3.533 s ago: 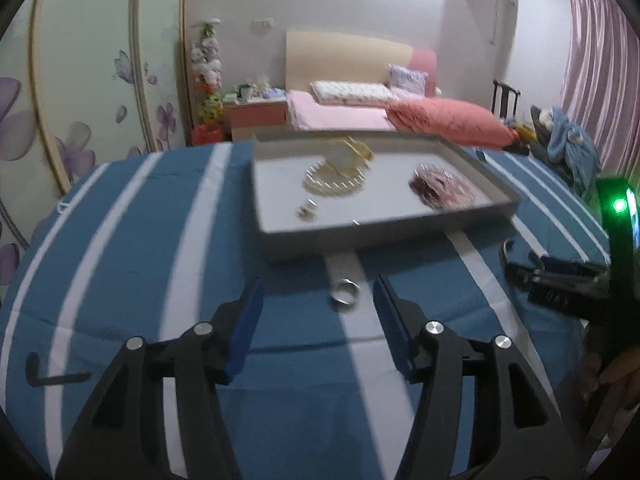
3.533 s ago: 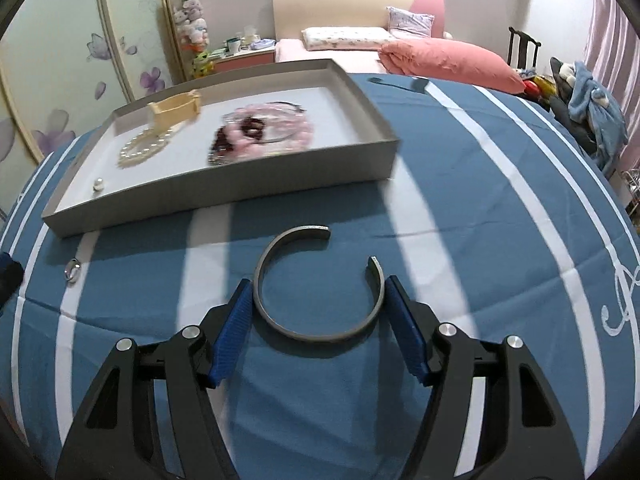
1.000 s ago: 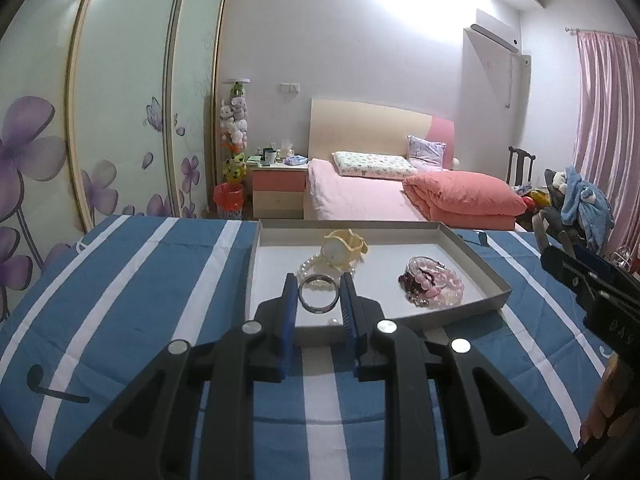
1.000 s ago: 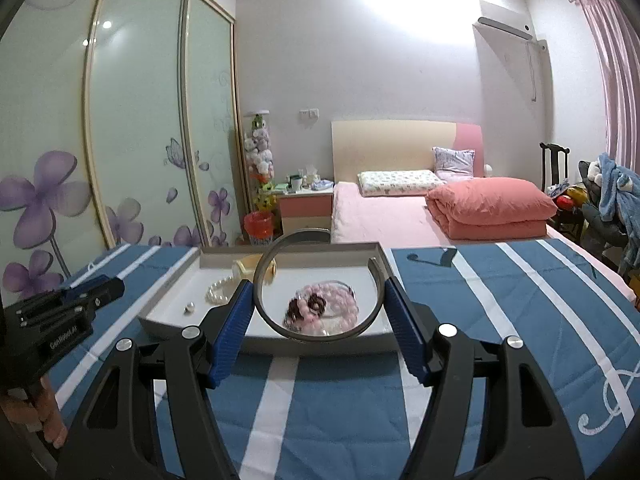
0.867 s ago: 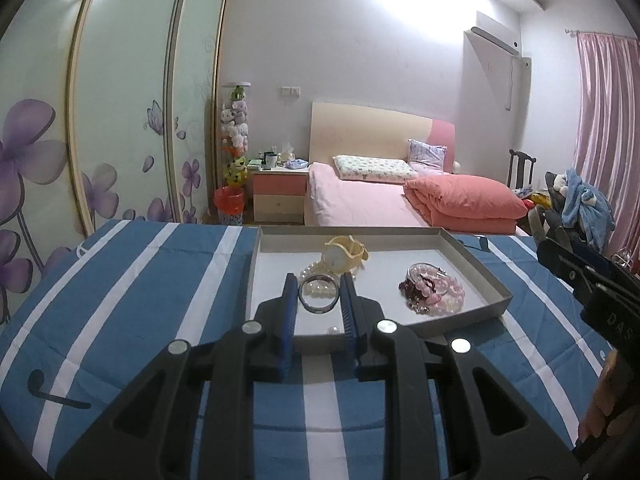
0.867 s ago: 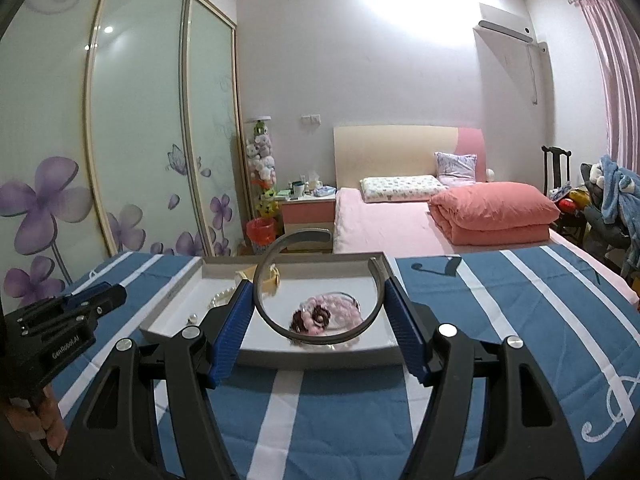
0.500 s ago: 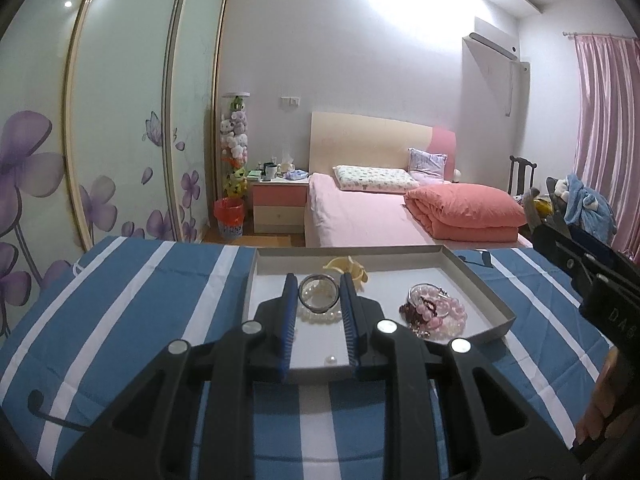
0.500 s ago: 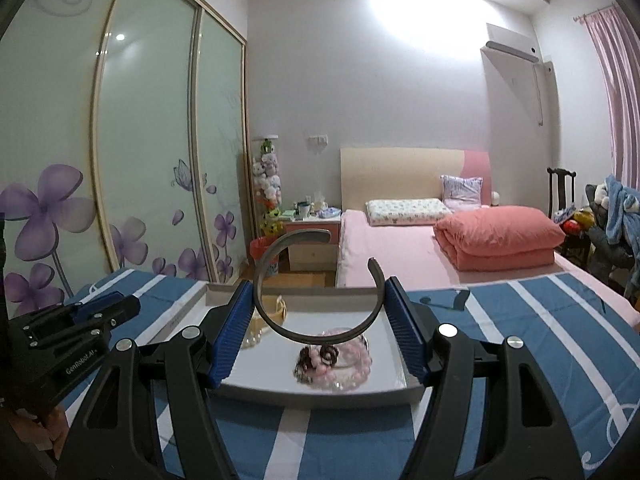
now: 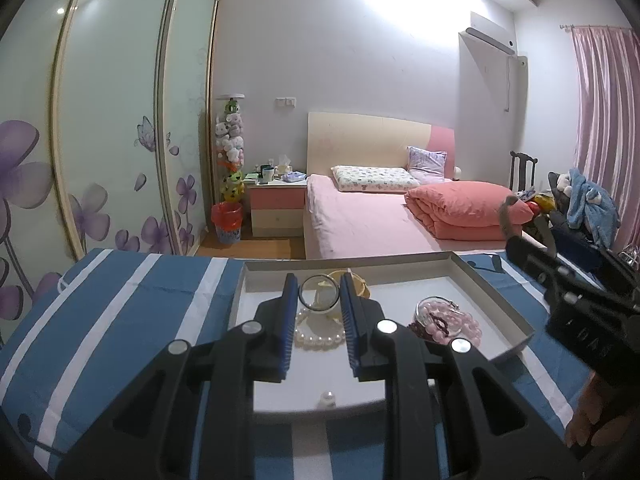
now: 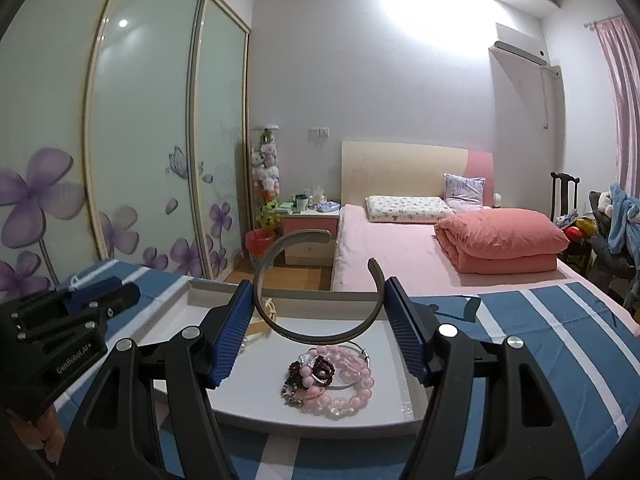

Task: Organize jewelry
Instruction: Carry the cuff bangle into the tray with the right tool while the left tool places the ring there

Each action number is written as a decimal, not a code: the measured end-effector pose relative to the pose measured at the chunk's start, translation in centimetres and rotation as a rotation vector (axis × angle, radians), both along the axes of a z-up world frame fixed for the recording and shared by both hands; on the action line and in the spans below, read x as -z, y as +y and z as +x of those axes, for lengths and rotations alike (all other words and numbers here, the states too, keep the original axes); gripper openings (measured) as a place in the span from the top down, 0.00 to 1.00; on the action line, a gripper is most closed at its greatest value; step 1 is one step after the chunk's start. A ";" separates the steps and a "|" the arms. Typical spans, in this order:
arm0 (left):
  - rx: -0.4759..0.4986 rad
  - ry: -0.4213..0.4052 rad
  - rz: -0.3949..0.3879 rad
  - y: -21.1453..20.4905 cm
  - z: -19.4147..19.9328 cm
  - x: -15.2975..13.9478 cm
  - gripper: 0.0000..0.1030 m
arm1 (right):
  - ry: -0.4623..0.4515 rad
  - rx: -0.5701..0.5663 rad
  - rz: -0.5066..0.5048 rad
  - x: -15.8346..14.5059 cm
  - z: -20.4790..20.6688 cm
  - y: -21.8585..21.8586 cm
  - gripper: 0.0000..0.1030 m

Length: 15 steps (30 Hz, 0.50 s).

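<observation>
My left gripper (image 9: 319, 295) is shut on a small silver ring (image 9: 319, 294) and holds it above the left part of the grey tray (image 9: 496, 292). My right gripper (image 10: 320, 308) is shut on an open grey cuff bangle (image 10: 280, 322) and holds it over the tray (image 10: 320, 420). In the tray lie a pearl bracelet (image 9: 320, 338), a yellow hair clip (image 9: 360, 286), a single pearl (image 9: 327, 399) and a heap of pink bead bracelets (image 10: 332, 376), which also shows in the left wrist view (image 9: 446, 318).
The tray sits on a blue cloth with white stripes (image 9: 120, 320). The right gripper's body (image 9: 572, 304) shows at the right of the left view; the left gripper's body (image 10: 52, 328) at the left of the right view. A bed (image 10: 420, 240) stands behind.
Both grippers have risen and moved forward over the tray with the ring and the bangle held; the tray now lies lower and nearer in both views.
</observation>
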State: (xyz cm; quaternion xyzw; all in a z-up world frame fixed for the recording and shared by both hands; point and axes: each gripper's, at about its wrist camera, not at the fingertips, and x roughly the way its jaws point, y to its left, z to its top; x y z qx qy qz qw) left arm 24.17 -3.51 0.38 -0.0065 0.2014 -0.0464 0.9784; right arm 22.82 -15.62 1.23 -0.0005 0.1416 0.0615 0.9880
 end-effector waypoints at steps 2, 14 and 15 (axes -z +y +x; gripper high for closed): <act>0.002 0.001 0.002 -0.2 0.8 0.3 0.79 | 0.015 -0.002 -0.006 0.6 0.6 0.1 0.36; 0.011 0.072 0.008 -0.8 4.6 2.6 0.79 | 0.177 -0.019 0.011 3.8 4.6 0.5 0.36; 0.011 0.074 0.009 -0.9 4.7 2.7 0.78 | 0.184 -0.018 0.012 3.9 4.7 0.5 0.36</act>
